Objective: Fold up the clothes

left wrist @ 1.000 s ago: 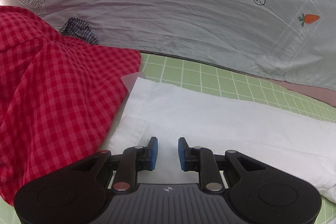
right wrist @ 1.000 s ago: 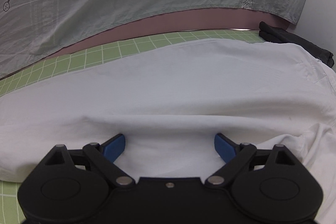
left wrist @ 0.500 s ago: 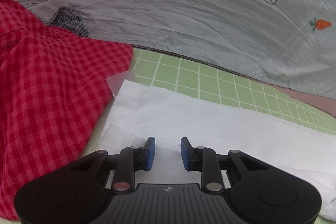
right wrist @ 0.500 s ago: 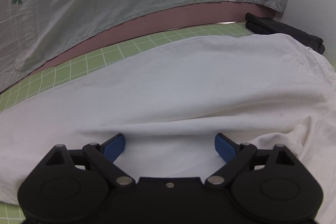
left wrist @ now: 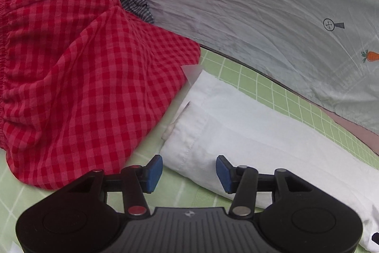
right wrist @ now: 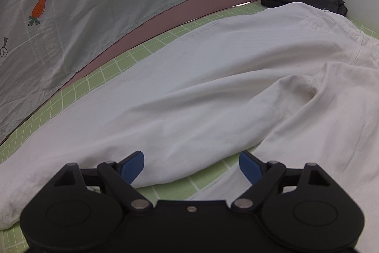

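white trousers [left wrist: 236, 125] | hem just ahead of left tongs [left wrist: 189, 173], spread; right tongs [right wrist: 191, 166] spread, leg fold between

A staged laundry-folding station rather than a lived-in room: a green grid cutting mat [right wrist: 111, 68] covers the tabletop, backed by a grey sheet [left wrist: 236, 4] printed with carrots [right wrist: 39, 6], crossed circles and arrows. Garments lie about: white trousers [right wrist: 213, 87], a red gingham piece [left wrist: 83, 75], dark cloth [right wrist: 303, 0].

Green gridded mat [left wrist: 267, 89], grey carrot-print sheet [left wrist: 236, 4] behind it, pink surface [right wrist: 170, 16] under the sheet
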A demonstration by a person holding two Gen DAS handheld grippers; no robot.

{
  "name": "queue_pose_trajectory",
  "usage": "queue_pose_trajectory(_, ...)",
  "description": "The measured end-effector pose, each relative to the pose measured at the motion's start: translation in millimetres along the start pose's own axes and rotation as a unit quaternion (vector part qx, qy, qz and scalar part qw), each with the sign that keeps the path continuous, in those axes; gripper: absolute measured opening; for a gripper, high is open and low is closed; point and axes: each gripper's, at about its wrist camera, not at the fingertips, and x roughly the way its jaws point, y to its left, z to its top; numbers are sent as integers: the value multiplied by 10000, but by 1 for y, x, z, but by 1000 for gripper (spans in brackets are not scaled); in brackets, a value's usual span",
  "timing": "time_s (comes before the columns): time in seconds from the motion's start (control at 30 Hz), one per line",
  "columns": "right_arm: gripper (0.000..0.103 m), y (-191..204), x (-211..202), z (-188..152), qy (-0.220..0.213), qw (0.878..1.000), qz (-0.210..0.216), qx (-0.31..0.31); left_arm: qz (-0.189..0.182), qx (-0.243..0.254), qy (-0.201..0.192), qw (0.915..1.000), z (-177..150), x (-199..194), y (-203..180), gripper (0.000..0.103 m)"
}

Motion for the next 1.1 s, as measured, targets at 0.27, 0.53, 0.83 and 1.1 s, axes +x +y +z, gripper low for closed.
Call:
queue_pose_trajectory(0.27, 69, 7, 9, -4, 138, 9972, 656, 333, -28, -389, 55, 9992, -3, 9, 0, 30)
queue_pose_trajectory(0.53, 4, -1, -15, 3, -73, 9945, 995, 327, -193, -516, -102, 9984, -1, -18, 2, 3)
queue_pose_trajectory(0.83, 3, -24, -70, -2, -177, 9938, 1099, 13, 286, -175, -361, 9988, -10, -96, 25, 0)
queue_pose_trajectory(1.1, 26, -45, -60, -32, 491, 9949, 833, -284, 486, -724, 264, 9958, -54, -103, 62, 1)
